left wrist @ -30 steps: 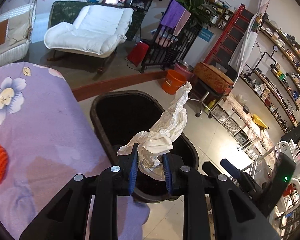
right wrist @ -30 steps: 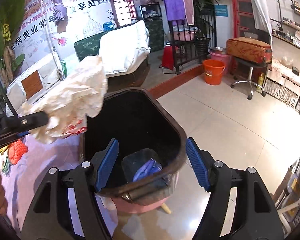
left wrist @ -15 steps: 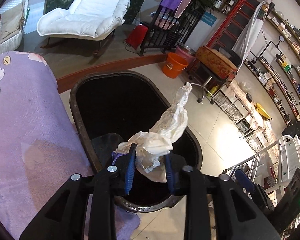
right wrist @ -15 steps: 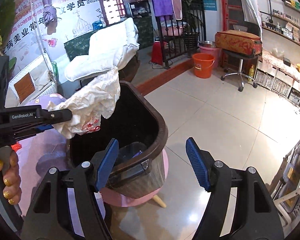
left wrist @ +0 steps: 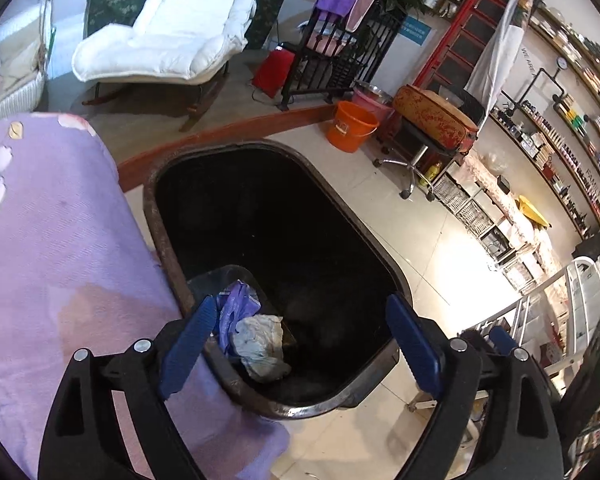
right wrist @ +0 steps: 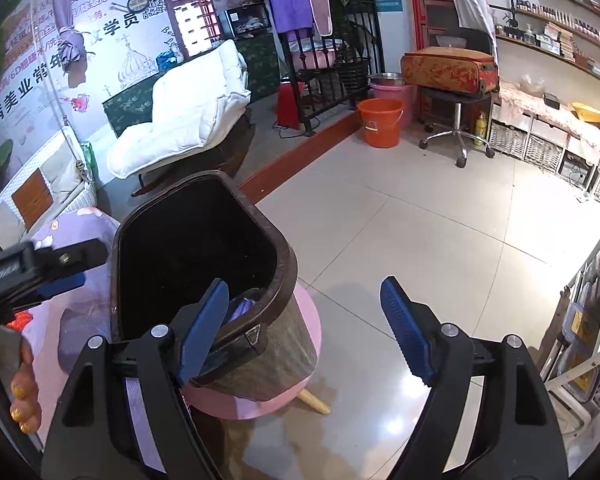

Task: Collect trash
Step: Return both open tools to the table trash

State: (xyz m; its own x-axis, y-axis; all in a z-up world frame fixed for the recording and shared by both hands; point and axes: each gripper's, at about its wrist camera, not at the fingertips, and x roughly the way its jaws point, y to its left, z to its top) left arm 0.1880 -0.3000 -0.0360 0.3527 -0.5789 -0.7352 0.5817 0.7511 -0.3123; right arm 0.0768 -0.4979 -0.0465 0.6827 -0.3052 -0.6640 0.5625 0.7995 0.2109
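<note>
Paper (left wrist: 260, 346) now lies in the bin (left wrist: 384, 248); left gripper (left wrist: 300, 344) has just opened, empty. Right gripper (right wrist: 306, 326) gapes wider, empty.

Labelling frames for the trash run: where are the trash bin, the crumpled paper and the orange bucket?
trash bin (left wrist: 380, 254), left wrist view, right rim.
crumpled paper (left wrist: 260, 346), left wrist view, its middle.
orange bucket (right wrist: 380, 128), right wrist view, front wall.

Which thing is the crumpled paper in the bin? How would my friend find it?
Find the big dark trash bin standing beside the purple flowered cloth. Look down inside, at the corner nearest the camera, where a clear plastic container lies. The crumpled paper is the pale whitish wad there, next to the purple scrap.
</note>
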